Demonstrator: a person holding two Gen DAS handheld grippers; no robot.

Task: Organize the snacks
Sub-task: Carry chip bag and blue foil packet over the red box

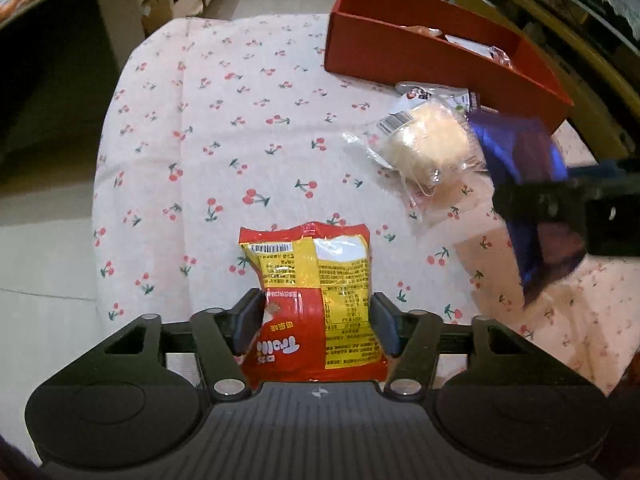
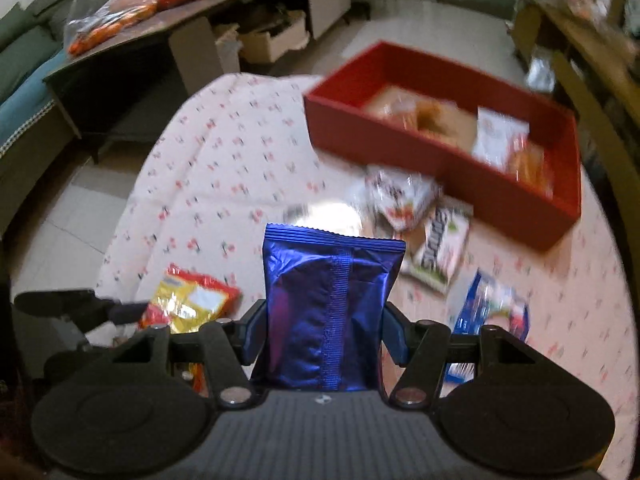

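My left gripper (image 1: 318,304) is shut on a red and yellow snack packet (image 1: 312,280), pinched at its waist just above the cherry-print tablecloth (image 1: 224,128). My right gripper (image 2: 324,316) is shut on a shiny blue foil packet (image 2: 328,300), held upright above the table. The right wrist view is blurred. A red open box (image 2: 400,140) with several snacks inside stands at the far right of the table. In the left wrist view the blue packet (image 1: 516,148) hangs at the right, near the red box (image 1: 400,60).
A wrapped pale bun (image 1: 428,140) lies in front of the box. A white packet (image 2: 404,196), a green and white packet (image 2: 440,248) and a blue and white packet (image 2: 492,304) lie on the cloth. A cluttered bench (image 2: 180,20) stands beyond the table.
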